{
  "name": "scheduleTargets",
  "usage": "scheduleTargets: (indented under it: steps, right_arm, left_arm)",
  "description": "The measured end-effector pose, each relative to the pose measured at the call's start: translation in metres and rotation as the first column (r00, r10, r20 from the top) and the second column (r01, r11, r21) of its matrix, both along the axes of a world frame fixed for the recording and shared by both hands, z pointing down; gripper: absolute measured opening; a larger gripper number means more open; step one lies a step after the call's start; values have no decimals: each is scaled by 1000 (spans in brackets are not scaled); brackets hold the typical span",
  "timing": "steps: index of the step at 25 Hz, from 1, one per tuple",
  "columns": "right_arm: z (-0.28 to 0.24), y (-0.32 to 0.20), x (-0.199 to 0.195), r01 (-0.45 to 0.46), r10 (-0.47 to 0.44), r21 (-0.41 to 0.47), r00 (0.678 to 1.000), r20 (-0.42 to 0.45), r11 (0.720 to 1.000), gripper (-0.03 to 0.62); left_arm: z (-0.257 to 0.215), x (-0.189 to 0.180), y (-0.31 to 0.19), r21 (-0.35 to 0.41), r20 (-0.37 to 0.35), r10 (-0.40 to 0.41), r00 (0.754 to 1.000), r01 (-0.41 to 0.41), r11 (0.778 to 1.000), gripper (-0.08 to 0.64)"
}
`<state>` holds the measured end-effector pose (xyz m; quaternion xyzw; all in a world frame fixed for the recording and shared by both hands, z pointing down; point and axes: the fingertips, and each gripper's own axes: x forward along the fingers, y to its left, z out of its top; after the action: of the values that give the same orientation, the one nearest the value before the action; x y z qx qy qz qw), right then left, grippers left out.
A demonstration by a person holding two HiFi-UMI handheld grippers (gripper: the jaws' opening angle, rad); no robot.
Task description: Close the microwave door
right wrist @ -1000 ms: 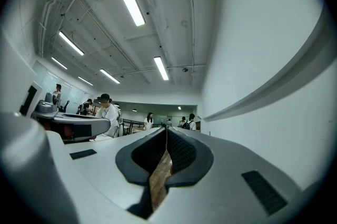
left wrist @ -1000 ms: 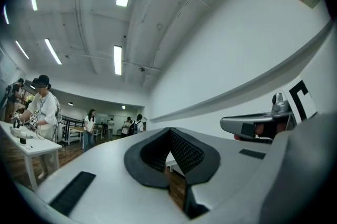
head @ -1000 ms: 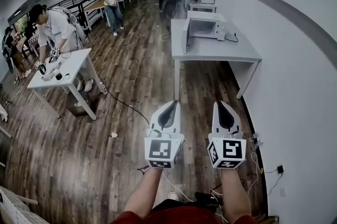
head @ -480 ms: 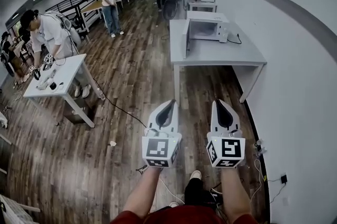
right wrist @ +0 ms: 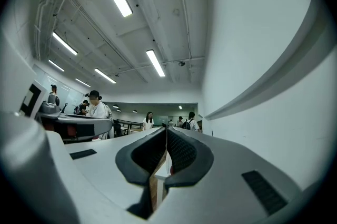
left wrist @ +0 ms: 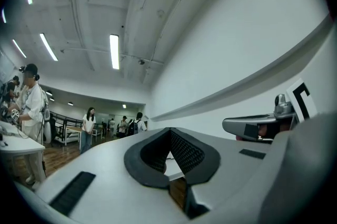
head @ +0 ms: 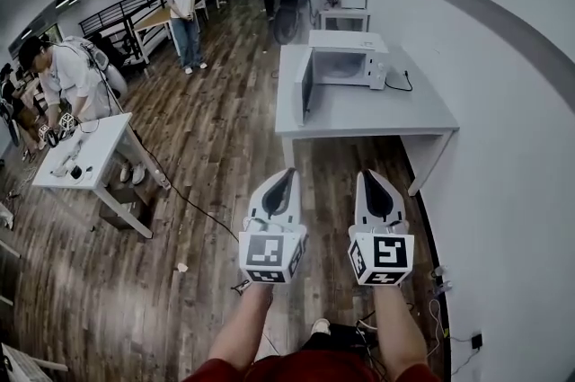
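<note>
Open floor (head: 225,155) leads to the table (head: 359,112); the microwave door (head: 306,85) juts out.

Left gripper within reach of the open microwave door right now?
Probably not: left gripper hangs over floor, short of the table, and the microwave door stands open farther back. Path looks clear.

We count two grippers, the left gripper (head: 289,173) and the right gripper (head: 371,174), one microwave (head: 346,66), and three pale tables: the near table (head: 359,112), the far table (head: 347,13), the side table (head: 90,157); of people (head: 182,3) we make out at least six, the back group too crowded to number
</note>
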<state>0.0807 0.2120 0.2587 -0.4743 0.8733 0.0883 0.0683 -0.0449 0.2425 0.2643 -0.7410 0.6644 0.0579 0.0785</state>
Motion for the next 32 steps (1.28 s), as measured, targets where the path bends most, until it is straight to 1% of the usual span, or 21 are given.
scheduleTargets:
  steps: [6,9,13,19,23,29,32]
  right_arm:
    - [9,-69,8,12,-12,-14,1000,7,1000,28]
    - [12,-97,2,25,-25,-18,1000,8,1000,28]
    - [18,-134,-10,29,-29,-21,1000,4,999,28]
    - [29,-201,-42,18,-18,-16,1000,-16,1000,28]
    - [28,-251,-73,5,-6,-22,1000,-28,1000,28]
    - [18,-322,-124,-2,1,-14,999,-38,1000,28]
    - [17,-350,-142,-7,6,-14,999,-39,1000,28]
  left_arm:
    - [8,6,-66,-17,2,-14,1000,14,1000,26]
    - [14,1,-93,-25,2,-26,1000,26,999,26]
    - [20,-8,-130,-24,4,-20,1000,20,1000,26]
    - [32,-37,-199,-13,-9,-6,1000,6,1000,26]
    - [31,-68,-249,-12,-21,4,1000,-4,1000,26]
    - [21,-118,-320,4,-11,20,1000,-20,1000,26]
    - [19,-135,-348,8,-6,29,1000,-28,1000,26]
